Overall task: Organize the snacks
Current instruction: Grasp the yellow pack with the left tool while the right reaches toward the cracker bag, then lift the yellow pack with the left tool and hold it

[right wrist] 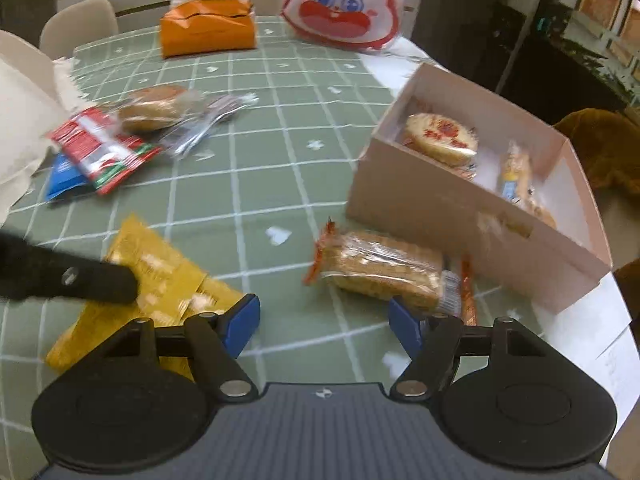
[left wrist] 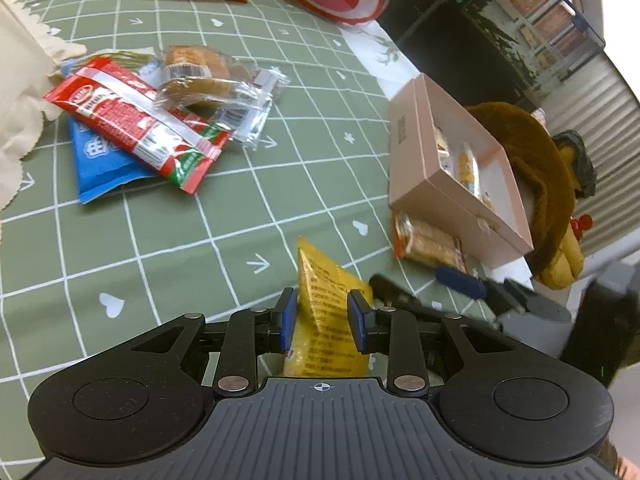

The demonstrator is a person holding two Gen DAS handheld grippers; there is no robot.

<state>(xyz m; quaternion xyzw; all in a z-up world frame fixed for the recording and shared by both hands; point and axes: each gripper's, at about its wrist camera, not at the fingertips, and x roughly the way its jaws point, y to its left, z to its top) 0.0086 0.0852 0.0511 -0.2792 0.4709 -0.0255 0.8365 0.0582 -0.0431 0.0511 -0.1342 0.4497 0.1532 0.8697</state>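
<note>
While the left hand-held gripper (left wrist: 322,314) tilts steeply down toward the bench (left wrist: 224,216), its 2 blue pads stand on either side of a yellow snack packet (left wrist: 326,312). The left pad sits against the packet's edge and the right pad overlaps its face, so whether they press on it cannot be told. In the right wrist view that packet (right wrist: 160,268) lies on the green checked cloth, with one black finger of the left tool across it.

The right hand-held gripper (right wrist: 324,322) also points steeply down, jaws spread wide with only cloth between them. A clear-wrapped biscuit pack (right wrist: 384,276) with orange ends lies just beyond its right pad, close against the front wall of the pink box (right wrist: 420,204). The open box holds a round wrapped cracker (right wrist: 440,138) with red print and some small yellow-and-blue wrapped pieces (right wrist: 516,172).

Farther left is a pile: a red wrapper (left wrist: 136,120) with a silver band and dense small print, too fine to read, lies over a blue pack (left wrist: 100,164) bearing large white characters that cannot be made out. A clear-wrapped cake (left wrist: 200,74) rests on top. The yellow packet carries rows of small text, likewise unreadable. At the far edge stand an orange tissue box (right wrist: 208,30) and a white bag (right wrist: 344,4) printed with a red cartoon face.
</note>
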